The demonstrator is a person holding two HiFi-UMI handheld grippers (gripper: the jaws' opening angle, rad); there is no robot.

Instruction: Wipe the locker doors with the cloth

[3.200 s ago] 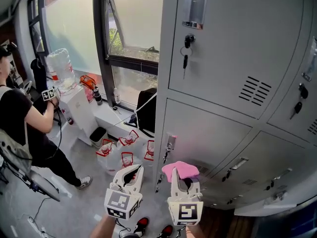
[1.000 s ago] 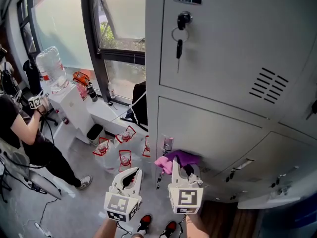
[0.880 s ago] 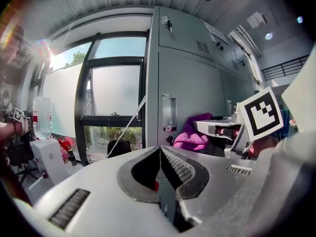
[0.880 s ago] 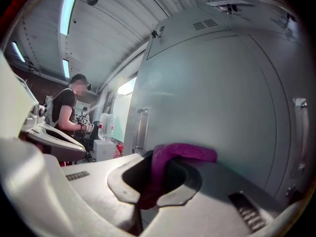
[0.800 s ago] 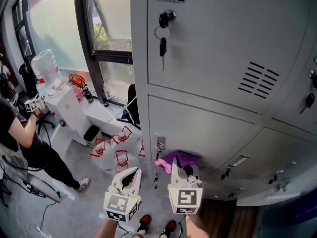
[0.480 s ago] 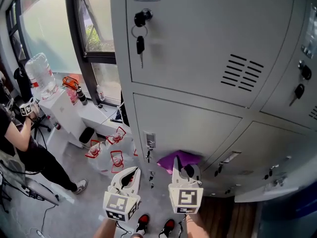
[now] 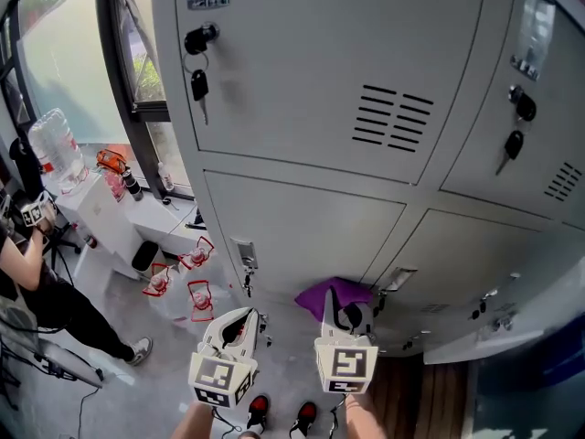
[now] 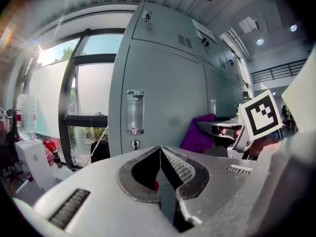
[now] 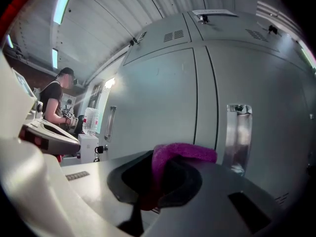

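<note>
- While the R gripper [image 7: 336, 311] and L gripper [image 7: 239, 324] sit low, side by side in front of the lower locker door [image 7: 302, 236], both point fwd at it, marker cubes facing back toward the head cam.
- R gripper: closer to the door than the L one. Jaws clamped on the purple cloth [image 7: 331, 293], which is pinched btw them and folded over the tips in the right gripper view.
- L gripper: just left of the R one, short of the door. Jaws closed tip to tip, nothing btw them.
- Cloth: bunched, at the door's bottom edge, twd its right corner. Long axis runs sideways along the door face. Touching the door or not, can't tell.
</note>
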